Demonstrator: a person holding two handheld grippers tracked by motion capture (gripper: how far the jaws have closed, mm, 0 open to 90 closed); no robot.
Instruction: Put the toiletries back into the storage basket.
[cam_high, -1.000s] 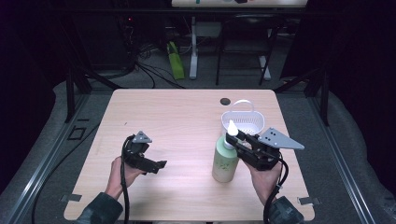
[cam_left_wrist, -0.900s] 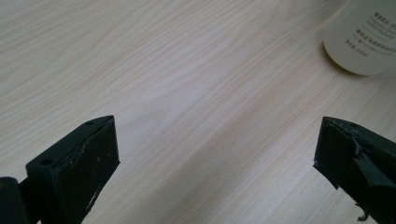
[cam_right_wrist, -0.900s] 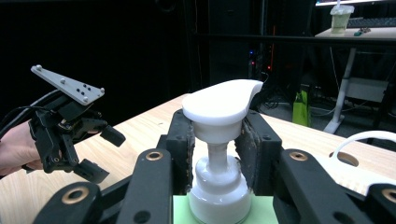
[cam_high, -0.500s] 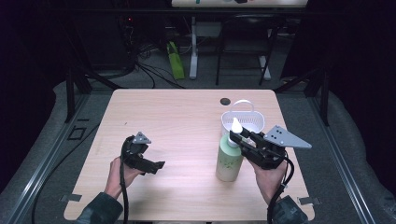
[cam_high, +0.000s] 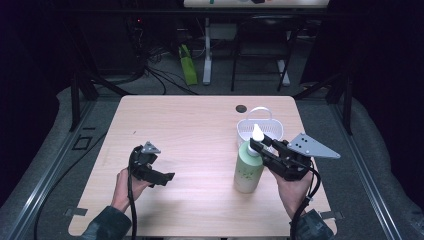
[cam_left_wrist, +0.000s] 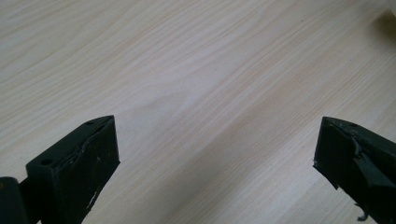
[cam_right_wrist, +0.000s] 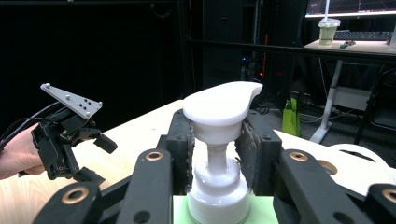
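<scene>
So the right hand-held gripper (cam_right_wrist: 217, 154) is pinching the pale green pump bottle (cam_high: 248, 169) just beside the white plastic basket (cam_high: 260, 129), not in yet, left hand-held gripper (cam_left_wrist: 215, 163) spread and idle.

Wooden table (cam_high: 200, 125) carries 1 green bottle (cam_high: 248, 171), 1 white basket (cam_high: 260, 131).

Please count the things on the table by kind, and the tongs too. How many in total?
Bottle: 1
Basket: 1
Tongs, left and right: 2
Total: 4
</scene>
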